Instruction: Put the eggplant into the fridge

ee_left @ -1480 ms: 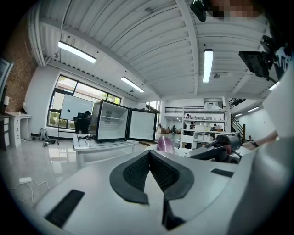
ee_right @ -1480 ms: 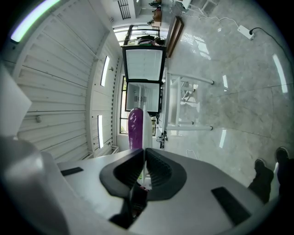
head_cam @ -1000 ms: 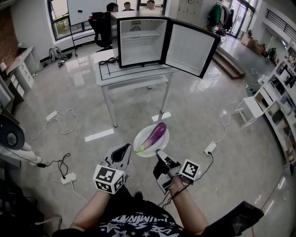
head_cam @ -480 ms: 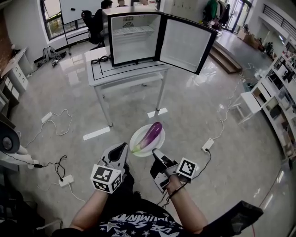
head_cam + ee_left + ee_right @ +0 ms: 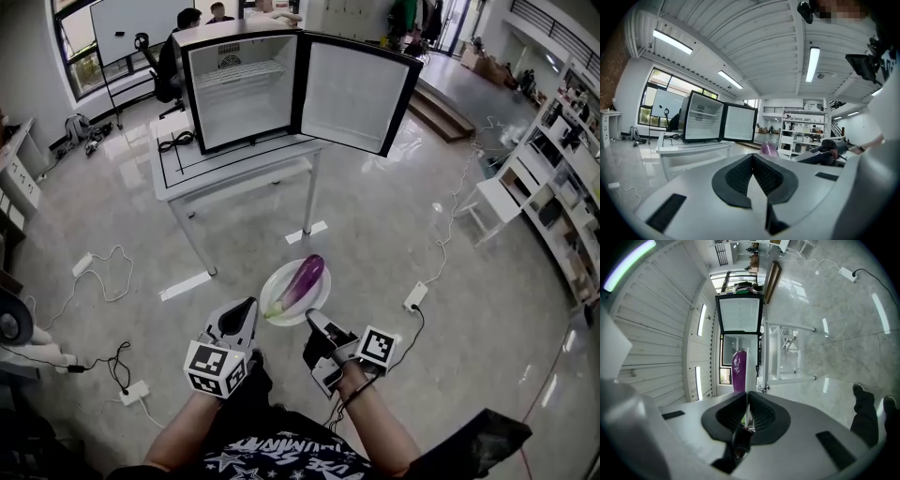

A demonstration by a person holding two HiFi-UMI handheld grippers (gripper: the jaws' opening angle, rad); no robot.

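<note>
Your right tongs (image 5: 313,325) are clamped on the near rim of a white plate (image 5: 278,276), held above the floor. The eggplant (image 5: 302,284) lies diagonally on that plate: long, glossy purple, paling to a green stem end nearest you. Your left tongs (image 5: 246,309) are closed on nothing, just left of the plate. The open fridge (image 5: 246,89) stands on the counter (image 5: 234,167), well ahead.

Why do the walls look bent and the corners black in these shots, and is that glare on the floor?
Head view: the wide lens bows the room's edges, and the glossy floor mirrors window light around the table. Left gripper view: round image with black corners, ceiling lights blown out white. Right gripper view: the scene lies turned sideways, with bright light streaks on the floor.
</note>
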